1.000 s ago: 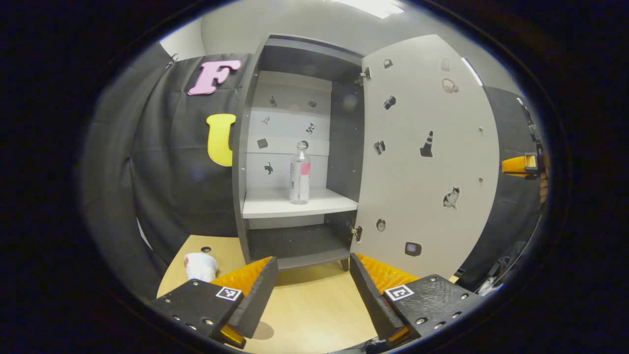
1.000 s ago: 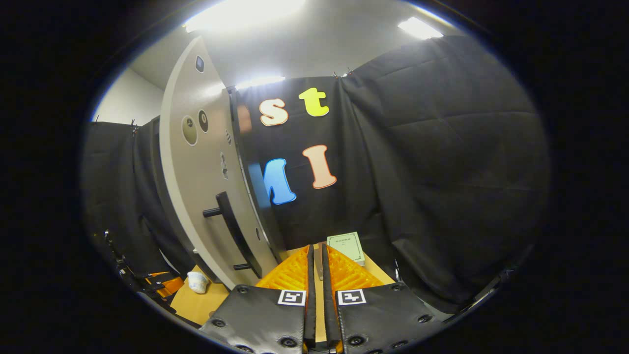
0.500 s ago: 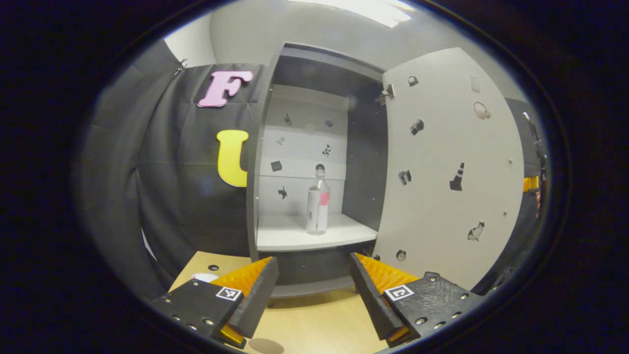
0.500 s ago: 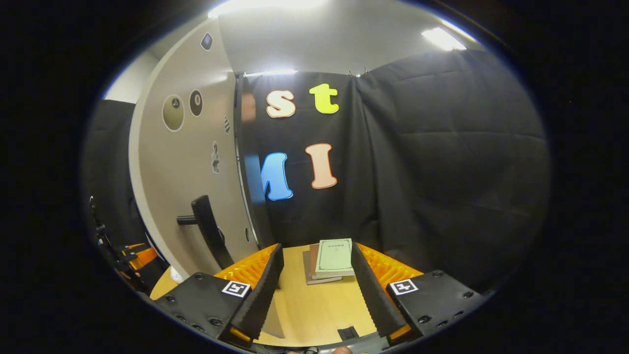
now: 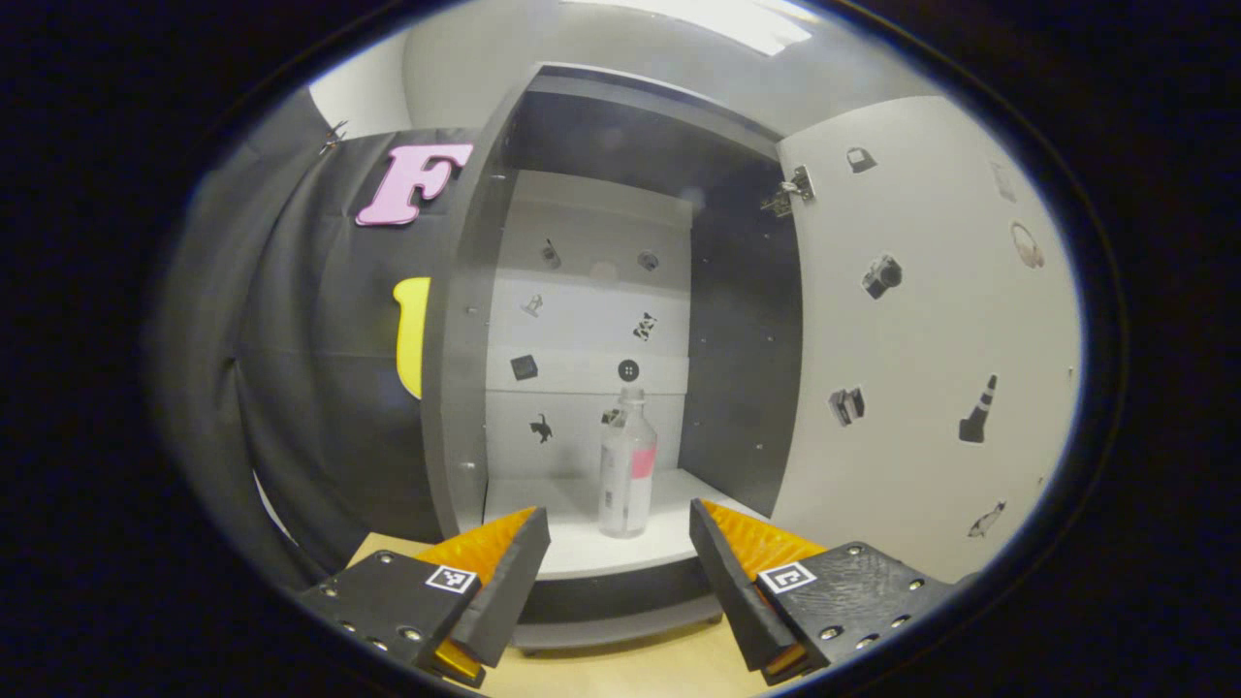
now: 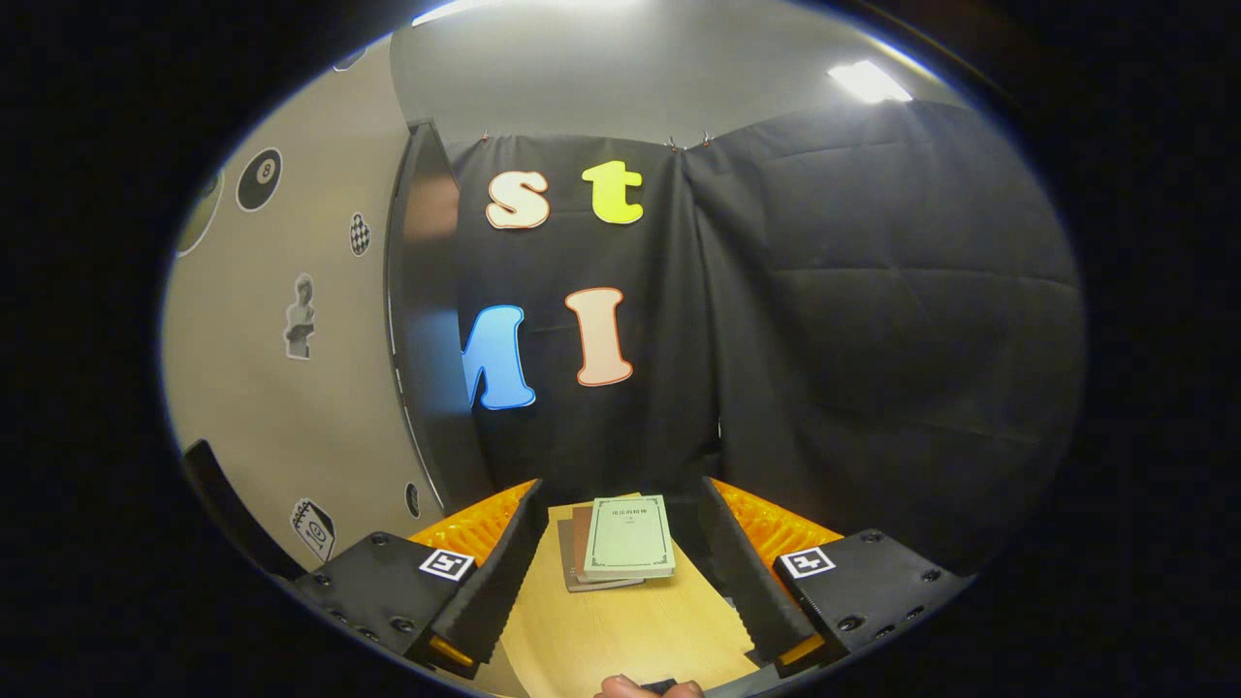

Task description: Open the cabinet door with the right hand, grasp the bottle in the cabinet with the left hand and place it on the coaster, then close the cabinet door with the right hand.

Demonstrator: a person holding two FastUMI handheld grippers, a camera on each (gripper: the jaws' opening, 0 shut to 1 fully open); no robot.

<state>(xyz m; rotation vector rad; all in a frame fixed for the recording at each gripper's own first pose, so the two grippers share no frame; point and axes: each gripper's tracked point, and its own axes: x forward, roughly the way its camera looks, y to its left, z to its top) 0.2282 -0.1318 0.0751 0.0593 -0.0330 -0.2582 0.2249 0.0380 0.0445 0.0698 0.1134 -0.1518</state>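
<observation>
A clear bottle (image 5: 626,477) with a pink label patch stands upright on the white shelf (image 5: 572,553) inside the grey cabinet (image 5: 456,388). The cabinet door (image 5: 921,368) stands wide open to the right, its inner face dotted with small stickers. My left gripper (image 5: 616,567) is open in front of the shelf, short of the bottle, which sits between the fingers' line of sight. My right gripper (image 6: 619,572) is open over the wooden table, holding nothing. The door's outer face (image 6: 281,388) and the lower end of its dark handle (image 6: 228,509) lie to its left.
A small stack of books (image 6: 620,538) lies on the wooden table (image 6: 620,630) ahead of the right gripper. Black cloth walls close in the booth on the sides and back. A fingertip (image 6: 645,688) shows at the bottom edge of the right gripper view.
My left gripper has moved closer to the cabinet, so the bottle looms larger. My right gripper went from shut to open and drifted right, away from the door handle.
</observation>
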